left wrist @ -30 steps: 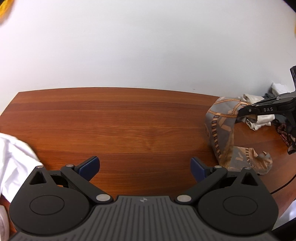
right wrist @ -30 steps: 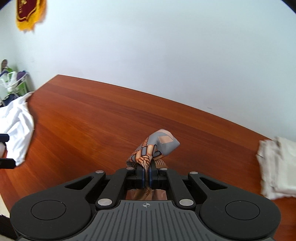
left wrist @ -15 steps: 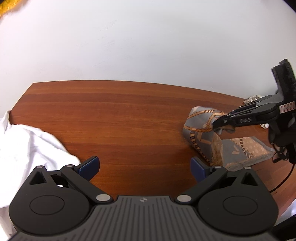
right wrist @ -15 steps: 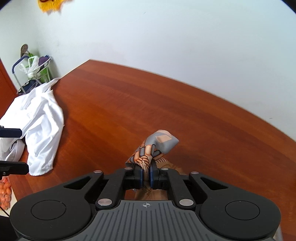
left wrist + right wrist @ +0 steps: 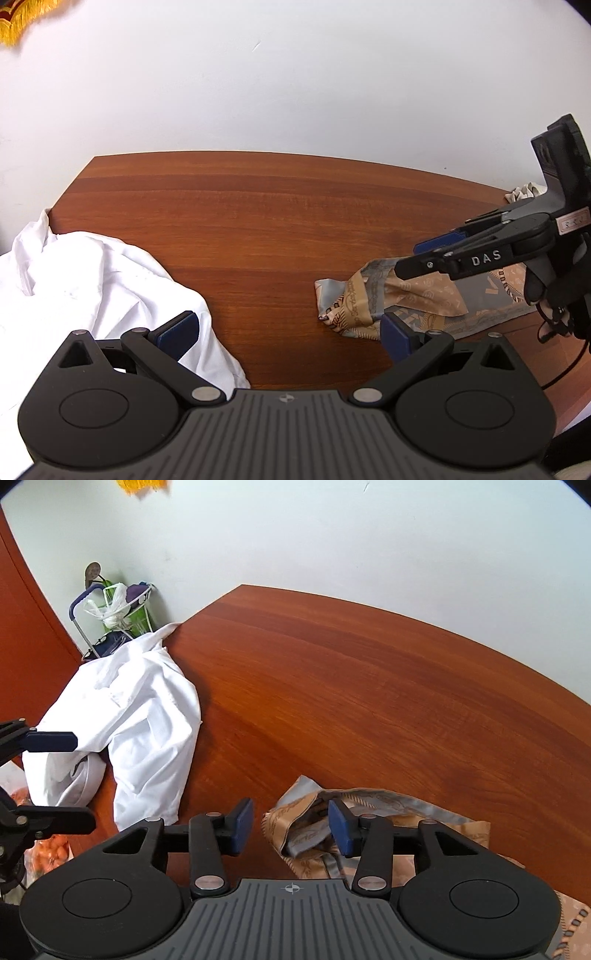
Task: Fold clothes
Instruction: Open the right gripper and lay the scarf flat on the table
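Observation:
A grey and tan patterned scarf (image 5: 417, 299) lies crumpled on the wooden table (image 5: 258, 221), at the right in the left wrist view. It also shows in the right wrist view (image 5: 373, 812), just under the fingers. My right gripper (image 5: 291, 825) is open and empty above its near end; it shows in the left wrist view (image 5: 410, 258) too. My left gripper (image 5: 286, 330) is open and empty, between the scarf and a white shirt (image 5: 92, 273). The white shirt (image 5: 144, 720) is heaped at the table's left end.
A folded pale cloth (image 5: 526, 192) lies at the far right of the table. A cart with bags (image 5: 114, 616) stands in the corner beyond the table. An orange bag (image 5: 48, 849) sits below the table's left edge. A white wall lies behind.
My right gripper carried the scarf leftward, lowered it onto the table and opened, letting it go. The left gripper's view swung toward the white shirt.

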`<state>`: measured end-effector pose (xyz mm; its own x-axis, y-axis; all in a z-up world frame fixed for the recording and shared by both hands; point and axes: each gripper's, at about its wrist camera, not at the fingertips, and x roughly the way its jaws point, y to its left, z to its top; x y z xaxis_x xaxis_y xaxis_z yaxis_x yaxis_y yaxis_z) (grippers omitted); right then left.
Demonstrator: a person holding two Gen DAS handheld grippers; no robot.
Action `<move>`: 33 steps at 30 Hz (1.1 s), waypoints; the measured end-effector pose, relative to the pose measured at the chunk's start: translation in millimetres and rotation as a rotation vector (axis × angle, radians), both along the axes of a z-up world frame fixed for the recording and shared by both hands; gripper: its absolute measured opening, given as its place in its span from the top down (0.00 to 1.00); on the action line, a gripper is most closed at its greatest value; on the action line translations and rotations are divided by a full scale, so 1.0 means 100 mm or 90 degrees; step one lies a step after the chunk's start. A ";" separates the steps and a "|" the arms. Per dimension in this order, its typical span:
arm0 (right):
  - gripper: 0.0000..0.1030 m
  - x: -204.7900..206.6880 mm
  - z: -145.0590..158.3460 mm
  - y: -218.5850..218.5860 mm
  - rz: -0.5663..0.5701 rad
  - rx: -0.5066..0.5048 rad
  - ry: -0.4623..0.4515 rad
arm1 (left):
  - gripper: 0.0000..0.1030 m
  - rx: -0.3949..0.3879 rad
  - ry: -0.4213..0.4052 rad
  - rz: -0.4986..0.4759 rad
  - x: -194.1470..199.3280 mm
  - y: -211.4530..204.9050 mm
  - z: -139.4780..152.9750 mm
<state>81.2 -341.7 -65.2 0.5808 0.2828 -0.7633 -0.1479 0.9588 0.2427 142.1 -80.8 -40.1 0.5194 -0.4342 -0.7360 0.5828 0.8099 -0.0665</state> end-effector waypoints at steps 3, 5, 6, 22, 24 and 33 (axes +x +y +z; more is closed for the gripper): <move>0.53 -0.08 0.02 -0.06 -0.003 0.002 -0.002 | 0.00 0.001 -0.003 0.005 -0.04 -0.02 0.00; 0.53 -0.14 0.03 -0.13 -0.006 0.001 -0.003 | 0.00 0.000 -0.003 0.007 -0.08 -0.12 -0.02; 0.52 -0.18 0.04 -0.17 -0.008 0.001 -0.003 | 0.00 0.000 -0.003 0.008 -0.09 -0.17 -0.04; 0.52 -1.02 -0.15 -1.29 -0.088 -0.030 0.023 | 0.00 -0.002 -0.012 0.004 -0.57 -1.10 -0.24; 0.52 -1.14 -0.22 -1.46 -0.107 -0.034 0.027 | 0.00 0.001 -0.012 0.003 -0.62 -1.22 -0.26; 0.44 -1.66 -0.55 -2.26 -0.230 -0.055 0.058 | 0.00 0.017 -0.020 -0.015 -0.80 -1.68 -0.30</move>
<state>-85.2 -567.3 -120.2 0.5596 0.0053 -0.8288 0.2217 0.9626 0.1559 62.2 -248.6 -70.2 0.5317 -0.4274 -0.7311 0.6034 0.7970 -0.0271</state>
